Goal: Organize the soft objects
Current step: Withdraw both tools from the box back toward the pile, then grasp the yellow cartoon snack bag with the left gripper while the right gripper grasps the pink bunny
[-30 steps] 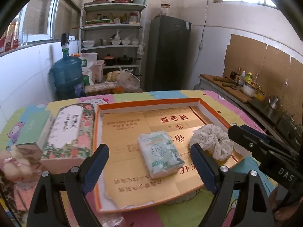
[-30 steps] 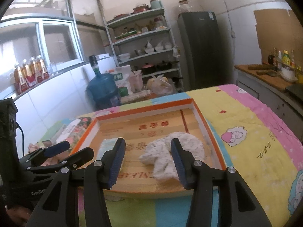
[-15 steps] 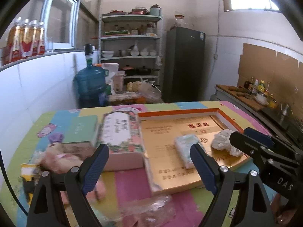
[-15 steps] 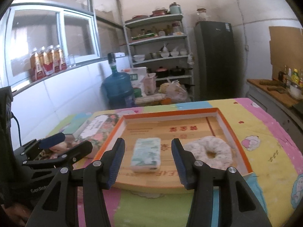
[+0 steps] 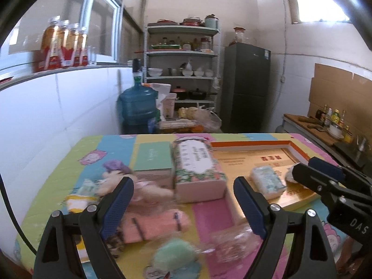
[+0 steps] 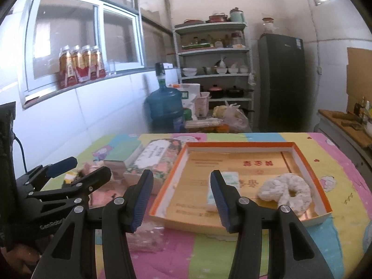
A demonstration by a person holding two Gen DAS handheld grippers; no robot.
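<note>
An orange-rimmed tray holds a pale green tissue pack and a white speckled scrunchie. My right gripper hangs open in front of the tray's near left corner, with nothing between its fingers. My left gripper is open and empty above a heap of soft things left of the tray. The heap is a plush toy, a folded pink cloth, a green fluffy piece and a clear plastic bag. The right gripper hides most of the scrunchie in the left wrist view.
A floral tissue box and a green box lie between the heap and the tray. The table wears a bright cartoon cloth. Behind it stand a blue water jug, shelves and a dark fridge. A white tiled wall runs along the left.
Both grippers have drawn back from the tray and swung left and slightly up. The heap of soft things left of the tray has come into the left wrist view.
</note>
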